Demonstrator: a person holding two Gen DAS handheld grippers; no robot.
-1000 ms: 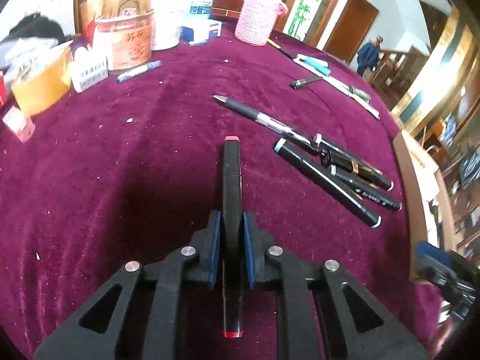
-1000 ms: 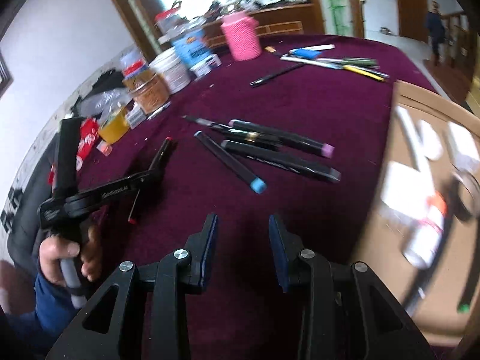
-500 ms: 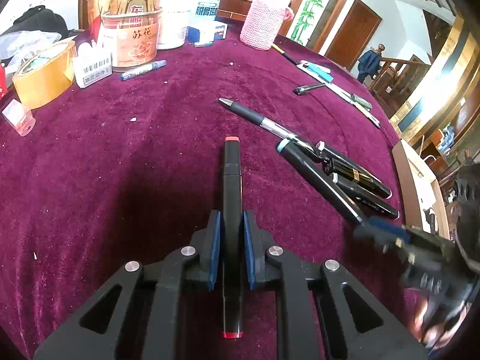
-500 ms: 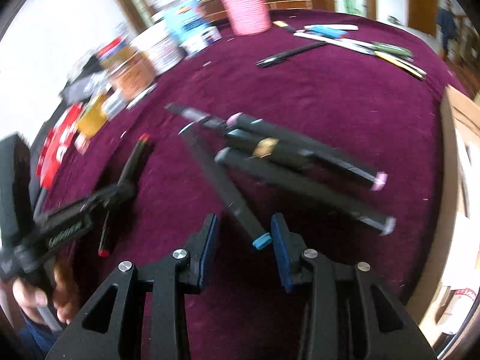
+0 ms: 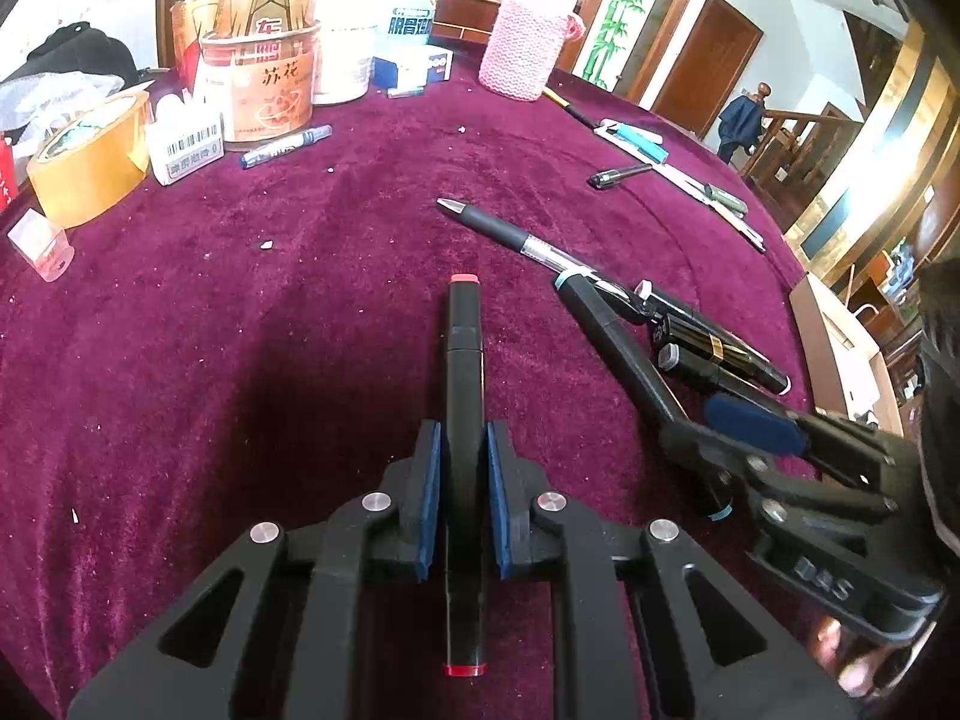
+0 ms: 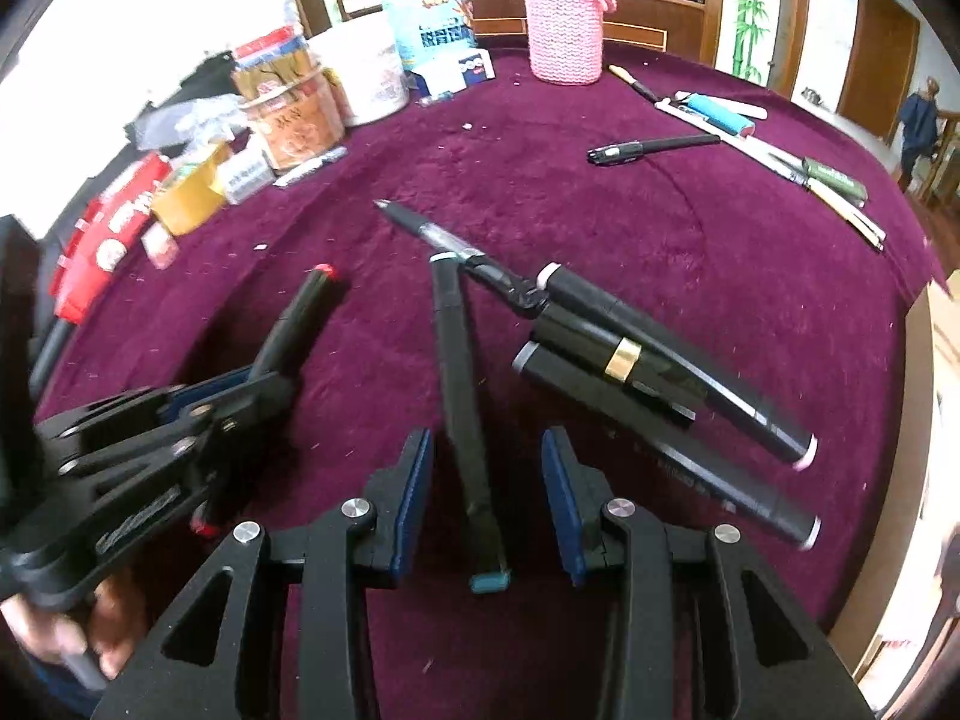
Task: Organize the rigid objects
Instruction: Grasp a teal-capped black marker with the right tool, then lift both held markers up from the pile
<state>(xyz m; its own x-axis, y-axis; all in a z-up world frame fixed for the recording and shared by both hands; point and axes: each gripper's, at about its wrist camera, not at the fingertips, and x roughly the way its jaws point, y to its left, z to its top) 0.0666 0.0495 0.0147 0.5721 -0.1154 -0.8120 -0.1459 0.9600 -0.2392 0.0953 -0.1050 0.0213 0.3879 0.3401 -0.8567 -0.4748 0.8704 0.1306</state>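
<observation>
A table (image 5: 252,324) under a purple velvet cloth carries everything. Along its far edge stand an orange tin (image 5: 264,81), a roll of tan tape (image 5: 90,162) and a pink knitted holder (image 6: 564,24). The left gripper (image 5: 462,480) has its blue pads pinched tight on a black marker with red ends (image 5: 463,396), held just above the middle of the cloth. The right gripper (image 6: 486,501) is spread, its pads clear of the black marker with teal ends (image 6: 462,396) that lies between them on the cloth. Just beside that marker, toward the right edge, several dark pens (image 6: 648,372) lie bunched together.
</observation>
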